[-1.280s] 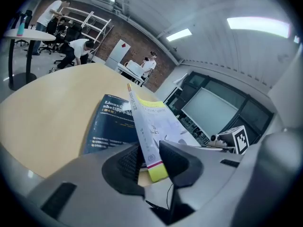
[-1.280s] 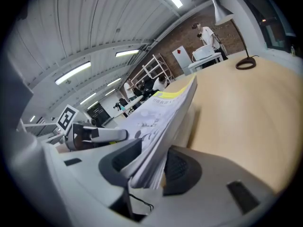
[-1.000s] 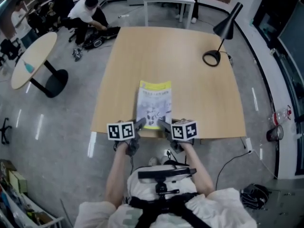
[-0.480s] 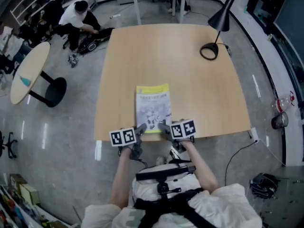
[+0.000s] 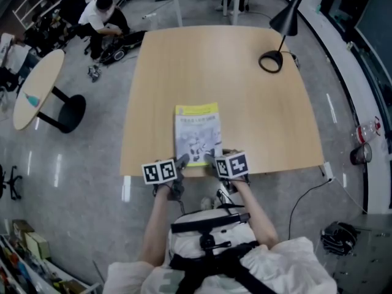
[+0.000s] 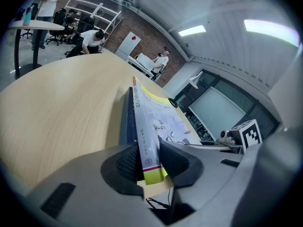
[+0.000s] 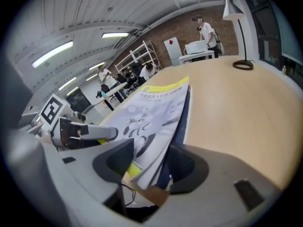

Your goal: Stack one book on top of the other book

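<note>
1. A yellow book (image 5: 197,133) lies on top of a blue book (image 6: 127,119) at the near edge of the table (image 5: 245,90), right in front of the person holding the grippers
2. The 2 covers sit roughly lined up, spines to the left. The blue book shows only as a dark strip under the yellow book's long edges
3. The left gripper (image 6: 149,162) meets the stack at its near left corner, angled down and away from the person. Its jaws are about half closed, and both pads press on the yellow book's spine end
4. The right gripper (image 7: 149,162) is at the near right corner. Its jaws have just been opening and stand wide, with the corner of the 2 books between them
5. There, 1 pad is clear of the yellow cover with a gap showing, so nothing is clamped on this side
6. The 2 marker cubes sit close together, just off the table's near edge
7. A black lamp (image 5: 278,41) stands near the far right corner of the table, well apart from the books
8. Someone (image 5: 101,14) crouches on the floor beyond the far left corner, near a round table (image 5: 37,81)
</note>
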Demonstrator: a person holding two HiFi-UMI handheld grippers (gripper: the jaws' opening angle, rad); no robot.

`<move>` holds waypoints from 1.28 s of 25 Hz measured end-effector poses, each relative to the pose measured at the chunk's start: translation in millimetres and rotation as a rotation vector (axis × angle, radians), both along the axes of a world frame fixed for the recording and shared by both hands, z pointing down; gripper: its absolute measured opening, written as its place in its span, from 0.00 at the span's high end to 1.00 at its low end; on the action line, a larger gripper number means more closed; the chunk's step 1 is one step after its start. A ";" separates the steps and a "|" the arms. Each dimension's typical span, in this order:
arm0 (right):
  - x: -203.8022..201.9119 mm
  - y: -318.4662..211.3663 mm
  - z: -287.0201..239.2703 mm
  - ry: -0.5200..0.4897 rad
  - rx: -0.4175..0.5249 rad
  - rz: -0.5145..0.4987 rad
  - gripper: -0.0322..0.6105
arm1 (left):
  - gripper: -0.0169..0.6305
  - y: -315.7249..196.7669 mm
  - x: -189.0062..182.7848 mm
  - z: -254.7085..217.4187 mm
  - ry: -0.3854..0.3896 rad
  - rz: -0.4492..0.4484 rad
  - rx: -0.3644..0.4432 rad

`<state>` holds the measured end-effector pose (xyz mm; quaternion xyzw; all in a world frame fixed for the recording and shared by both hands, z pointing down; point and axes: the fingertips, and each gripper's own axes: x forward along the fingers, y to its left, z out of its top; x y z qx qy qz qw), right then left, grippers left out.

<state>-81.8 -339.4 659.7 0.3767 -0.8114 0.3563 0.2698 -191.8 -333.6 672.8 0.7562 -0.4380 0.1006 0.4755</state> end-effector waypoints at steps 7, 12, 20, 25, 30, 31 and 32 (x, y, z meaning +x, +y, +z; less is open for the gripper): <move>33.3 -15.5 -21.2 0.085 0.115 0.128 0.57 | 0.81 -1.7 -0.3 -1.6 -0.014 -0.007 0.006; 3.3 -33.6 -71.8 -0.209 0.169 0.139 0.60 | 0.81 0.4 -4.0 2.3 -0.013 -0.019 0.002; -31.4 -28.4 -6.9 0.056 -0.003 0.023 0.95 | 0.81 0.5 0.3 6.9 -0.013 -0.024 -0.002; -42.7 -30.6 -5.2 0.098 -0.005 -0.036 0.95 | 0.81 -2.5 -0.9 5.2 -0.031 -0.031 -0.005; -46.6 -29.2 -6.7 0.082 0.003 -0.029 0.95 | 0.80 -3.9 -6.8 3.3 -0.076 -0.058 0.002; -47.8 -28.6 -6.1 0.089 0.007 -0.031 0.95 | 0.79 -3.8 -8.8 3.8 -0.097 -0.066 0.000; -47.3 -28.0 -4.4 0.103 0.009 -0.032 0.95 | 0.77 -3.7 -11.0 4.6 -0.128 -0.072 0.000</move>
